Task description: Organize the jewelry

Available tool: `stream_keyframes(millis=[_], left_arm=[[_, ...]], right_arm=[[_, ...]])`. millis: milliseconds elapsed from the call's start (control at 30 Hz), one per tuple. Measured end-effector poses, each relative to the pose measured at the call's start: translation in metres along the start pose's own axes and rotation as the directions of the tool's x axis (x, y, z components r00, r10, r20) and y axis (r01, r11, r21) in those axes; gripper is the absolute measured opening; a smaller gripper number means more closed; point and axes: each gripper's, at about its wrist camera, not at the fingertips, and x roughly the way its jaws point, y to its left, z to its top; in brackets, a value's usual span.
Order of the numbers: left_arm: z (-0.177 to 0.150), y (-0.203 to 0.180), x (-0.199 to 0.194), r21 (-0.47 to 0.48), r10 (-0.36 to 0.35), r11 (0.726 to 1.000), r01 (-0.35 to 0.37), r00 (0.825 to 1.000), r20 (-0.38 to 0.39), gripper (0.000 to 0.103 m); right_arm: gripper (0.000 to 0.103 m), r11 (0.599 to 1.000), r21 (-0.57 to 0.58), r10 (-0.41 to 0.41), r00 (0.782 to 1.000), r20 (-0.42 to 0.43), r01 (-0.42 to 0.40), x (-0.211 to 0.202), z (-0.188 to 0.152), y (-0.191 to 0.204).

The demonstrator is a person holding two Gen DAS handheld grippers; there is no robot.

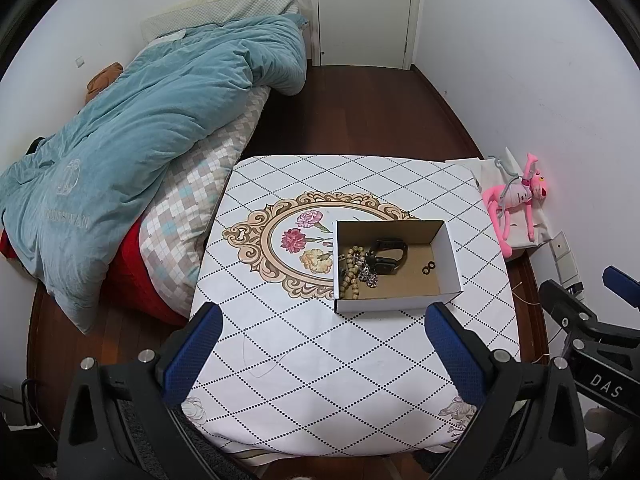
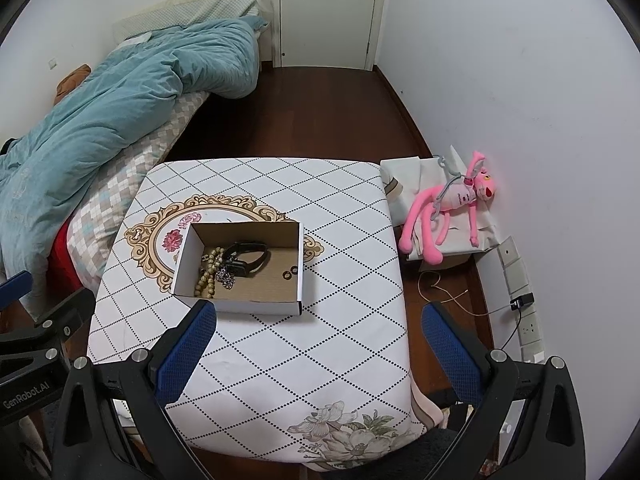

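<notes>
A small open cardboard box (image 1: 450, 258) (image 2: 184, 258) sits on the table (image 1: 320, 360) (image 2: 340, 320) with the white diamond-pattern cloth. Inside lie a wooden bead bracelet (image 1: 350, 270) (image 2: 208, 276), a black watch (image 1: 390, 256) (image 2: 248, 258), a silvery chain piece (image 1: 368, 276) (image 2: 226, 278) and two small dark rings (image 1: 428, 268) (image 2: 290, 273). My left gripper (image 1: 326, 330) is open and empty, above the table's near side, short of the box. My right gripper (image 2: 320, 330) is open and empty, near the box's front right. Each gripper shows at the edge of the other's view.
A bed with a blue duvet (image 1: 140, 140) (image 2: 100, 112) lies left of the table. A pink plush toy (image 1: 520, 200) (image 2: 452, 208) lies on white bags by the right wall. Wall sockets and a cable (image 2: 520, 304) are at the right. A closed door (image 1: 364, 12) is at the back.
</notes>
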Motion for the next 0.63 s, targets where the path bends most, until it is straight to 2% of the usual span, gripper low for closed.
stream_keyframes(millis=[633], left_arm=[[-0.0023,0.007,0.003,-0.013,-0.006,1.0,0.006,1.0,0.005,0.103]], right_arm=[[0.103,1.0,0.0,0.007,1.0,-0.004,-0.007,0.0009,0.0008,-0.0003]])
